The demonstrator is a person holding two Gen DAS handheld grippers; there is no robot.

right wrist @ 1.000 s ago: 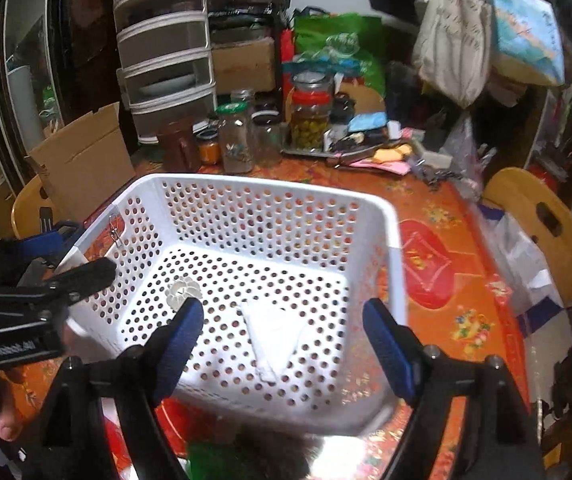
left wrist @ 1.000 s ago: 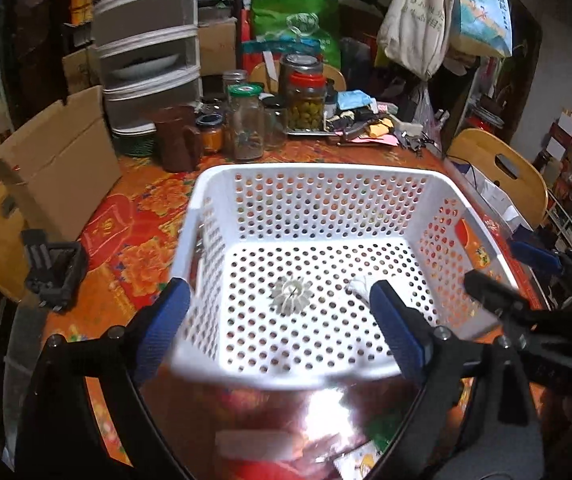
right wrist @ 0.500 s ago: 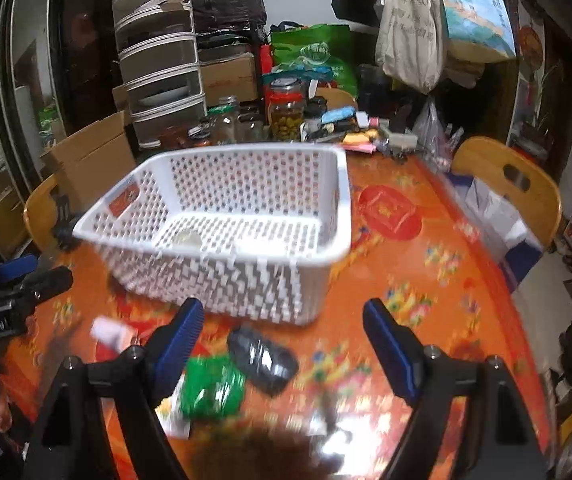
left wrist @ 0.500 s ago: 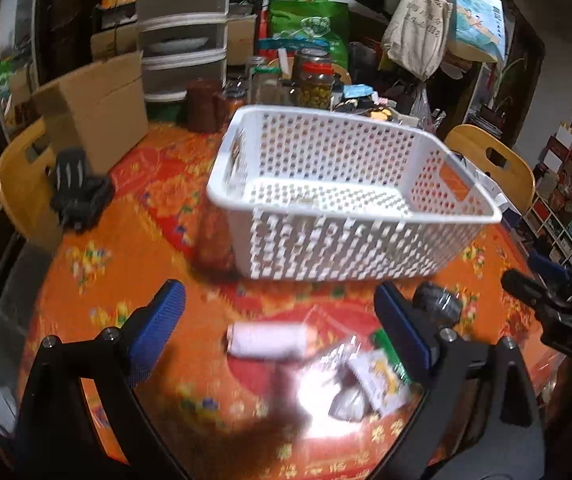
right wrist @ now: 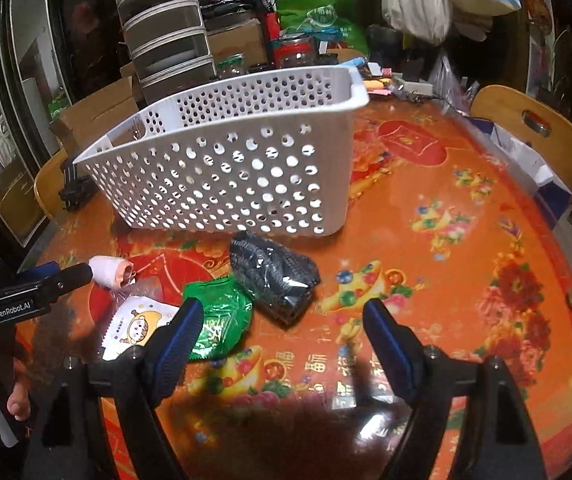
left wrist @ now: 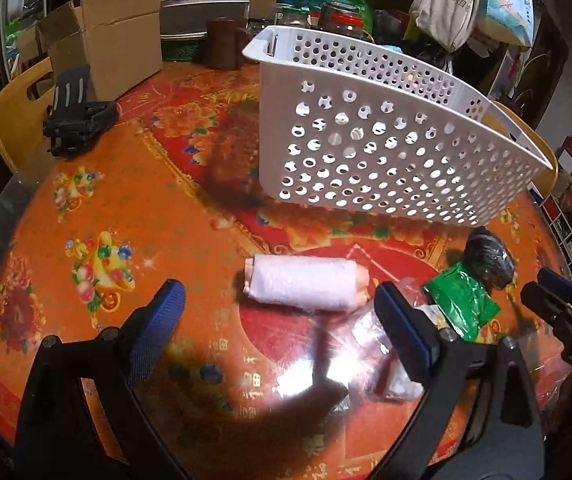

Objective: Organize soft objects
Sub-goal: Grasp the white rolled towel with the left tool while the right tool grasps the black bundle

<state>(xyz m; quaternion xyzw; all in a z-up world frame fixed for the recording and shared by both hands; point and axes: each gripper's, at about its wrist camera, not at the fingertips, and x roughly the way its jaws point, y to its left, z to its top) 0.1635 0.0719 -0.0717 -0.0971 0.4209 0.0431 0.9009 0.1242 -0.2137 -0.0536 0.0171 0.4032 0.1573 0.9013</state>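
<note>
Ahead of my left gripper (left wrist: 280, 322) lies a rolled pink-and-white cloth (left wrist: 304, 284) on the table, just beyond the spread fingertips and between their lines. Further out stands the white perforated basket (left wrist: 370, 152), blocking the view of the jars behind it. Off to that tool's right I see a green foil packet (left wrist: 462, 304) touching a dark bundle in clear wrap (left wrist: 488, 258), with a crinkled clear packet (left wrist: 370, 332) close against the right finger; its contents are blurred, so I cannot name them.

From my right gripper (right wrist: 278, 344), the dark bundle (right wrist: 274, 276) sits just ahead between the fingers, the green packet (right wrist: 222, 324) is partly hidden behind the left finger, and a white cartoon-printed sachet (right wrist: 138, 326) lies further left. The basket (right wrist: 226, 172) stands beyond them.

Everything rests on a glossy orange floral tablecloth (right wrist: 466, 264). Wooden chairs (right wrist: 526, 128), a cardboard box (left wrist: 106, 44) and stacked drawers (right wrist: 162, 36) crowd the room.

Both tools hover low above the table, tilted down, jaws wide apart and holding nothing.
</note>
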